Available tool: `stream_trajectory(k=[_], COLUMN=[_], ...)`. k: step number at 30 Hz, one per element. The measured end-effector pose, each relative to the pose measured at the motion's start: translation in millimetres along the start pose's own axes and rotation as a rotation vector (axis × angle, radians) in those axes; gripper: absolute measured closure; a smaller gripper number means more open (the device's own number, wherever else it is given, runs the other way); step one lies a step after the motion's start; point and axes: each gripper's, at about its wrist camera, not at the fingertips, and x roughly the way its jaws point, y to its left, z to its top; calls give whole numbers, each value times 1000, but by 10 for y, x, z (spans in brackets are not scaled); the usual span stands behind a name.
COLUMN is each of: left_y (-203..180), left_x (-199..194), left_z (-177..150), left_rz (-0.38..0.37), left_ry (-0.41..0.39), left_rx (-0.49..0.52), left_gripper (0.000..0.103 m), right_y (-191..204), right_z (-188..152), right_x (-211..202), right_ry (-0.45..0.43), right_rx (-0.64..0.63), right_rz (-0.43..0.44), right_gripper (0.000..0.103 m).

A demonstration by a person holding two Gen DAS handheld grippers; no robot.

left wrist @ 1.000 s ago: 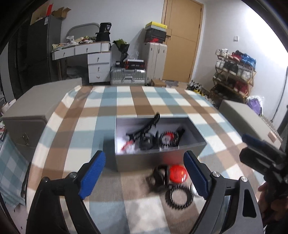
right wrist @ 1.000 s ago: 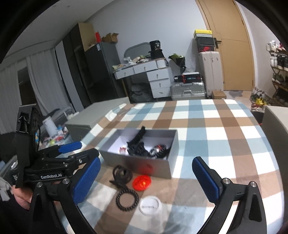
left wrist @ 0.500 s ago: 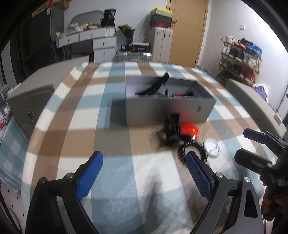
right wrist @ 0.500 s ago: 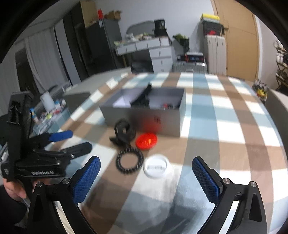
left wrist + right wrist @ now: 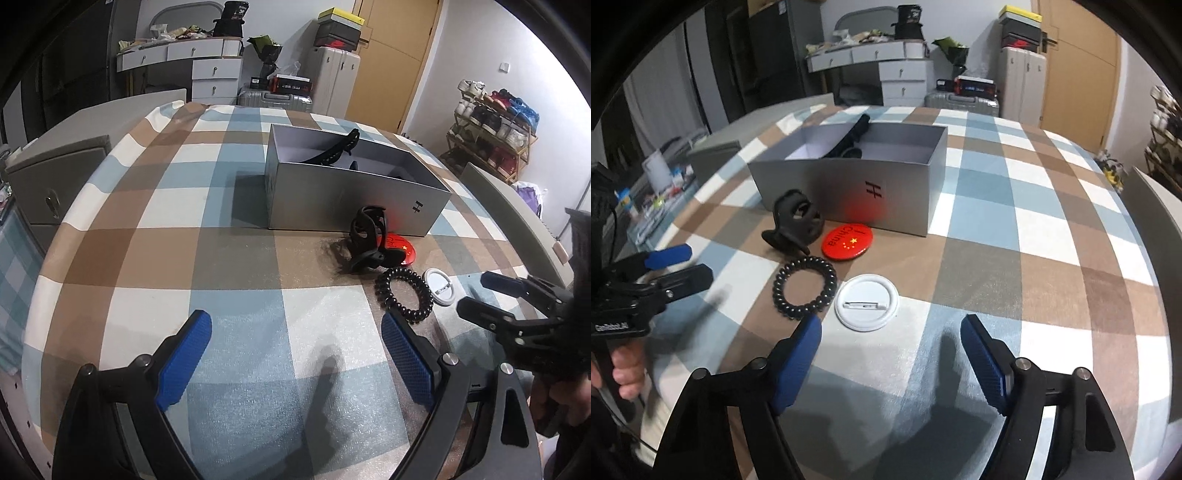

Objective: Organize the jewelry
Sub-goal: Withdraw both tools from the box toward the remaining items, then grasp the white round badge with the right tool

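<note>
- The left hand-held gripper (image 5: 295, 354) hangs low over the checked cloth of the table (image 5: 147, 240), its blue pads spread wide apart with nothing between them.
- The right hand-held gripper (image 5: 890, 354) is likewise spread apart and holds nothing, just short of the white badge (image 5: 866, 301), which lies pin side up.
- A black coiled hair tie (image 5: 804, 287) lies flat, just beside the white badge.
- A red badge (image 5: 847, 242) lies close in front of the grey box (image 5: 849, 192), and a black hair clip (image 5: 793, 225) stands beside the red badge.
- The grey box is open on the table; a long black clip (image 5: 328, 153) leans up against its far wall.
</note>
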Motion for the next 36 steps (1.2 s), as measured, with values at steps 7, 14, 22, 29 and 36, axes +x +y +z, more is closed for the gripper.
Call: stream_trajectory(k=[7, 14, 22, 29, 36], left_y=[16, 19, -81, -271, -653], left_x=[1, -1, -70, -114, -122], left_z=[-38, -37, 9, 151, 366], left_rz=[-21, -25, -33, -141, -249], left_ry=[13, 18, 2, -9, -40], left_rx=[-2, -3, 32, 76, 183], left_gripper=[12, 12, 12, 13, 13], right_y=[71, 195, 231, -2, -353], right_z=[63, 89, 41, -42, -150], right_x=[178, 203, 146, -59, -342], right_ry=[49, 31, -9, -58, -141], right_rx=[-51, -110, -136, -22, 92], right_rz=[-18, -11, -7, 54, 38], right_gripper=[38, 59, 63, 63, 63])
